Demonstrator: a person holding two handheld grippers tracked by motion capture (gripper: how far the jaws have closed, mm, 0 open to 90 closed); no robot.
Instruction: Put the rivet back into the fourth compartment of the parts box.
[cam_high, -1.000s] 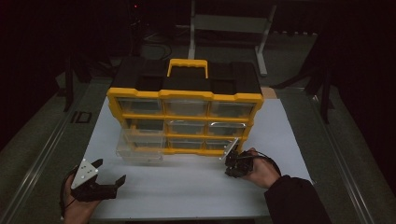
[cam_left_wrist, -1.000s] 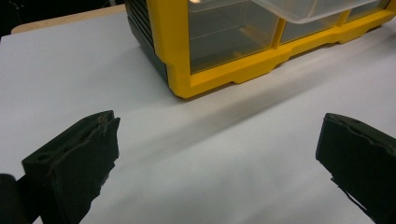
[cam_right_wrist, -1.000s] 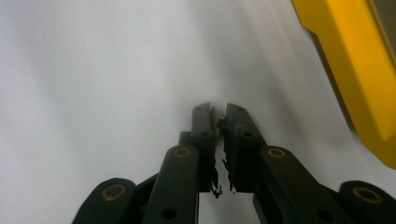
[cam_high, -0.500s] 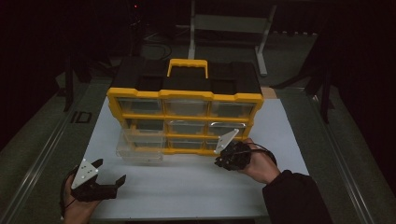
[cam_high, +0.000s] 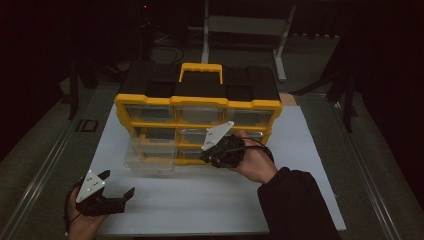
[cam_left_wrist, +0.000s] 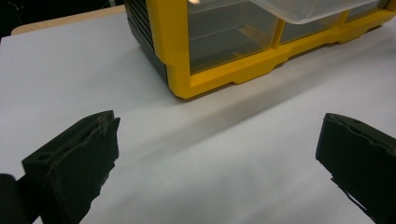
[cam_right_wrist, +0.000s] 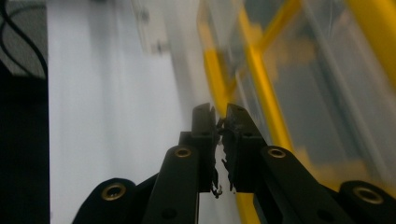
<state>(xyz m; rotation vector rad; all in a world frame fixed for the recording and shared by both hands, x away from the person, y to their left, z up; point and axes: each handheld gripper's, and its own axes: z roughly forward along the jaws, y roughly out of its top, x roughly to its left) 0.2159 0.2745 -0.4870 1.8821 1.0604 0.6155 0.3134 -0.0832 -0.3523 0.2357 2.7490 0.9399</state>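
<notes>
A yellow and black drawer organizer (cam_high: 197, 102) with clear drawers stands on the white table (cam_high: 310, 150). Its lower left clear drawer (cam_high: 150, 162) is pulled out toward me. My right gripper (cam_high: 207, 155) is shut and empty, with its tip close against the front of the lower middle drawers. In the right gripper view the shut jaws (cam_right_wrist: 220, 112) point along the blurred yellow frame (cam_right_wrist: 261, 88). My left gripper (cam_high: 118, 182) is open, low over the table's front left, apart from the organizer. In the left gripper view the wide-open jaws (cam_left_wrist: 219, 140) face the organizer's corner (cam_left_wrist: 173, 46).
A yellow carry handle (cam_high: 200, 67) sits on the organizer's black top. Behind the table stands a grey metal frame (cam_high: 245, 25). Metal rails (cam_high: 45, 165) run along the table's sides. The surroundings are dark. Bare white surface lies in front of the organizer.
My right gripper has moved left and forward, from the organizer's lower right front to its lower middle drawers. The left gripper has barely shifted.
</notes>
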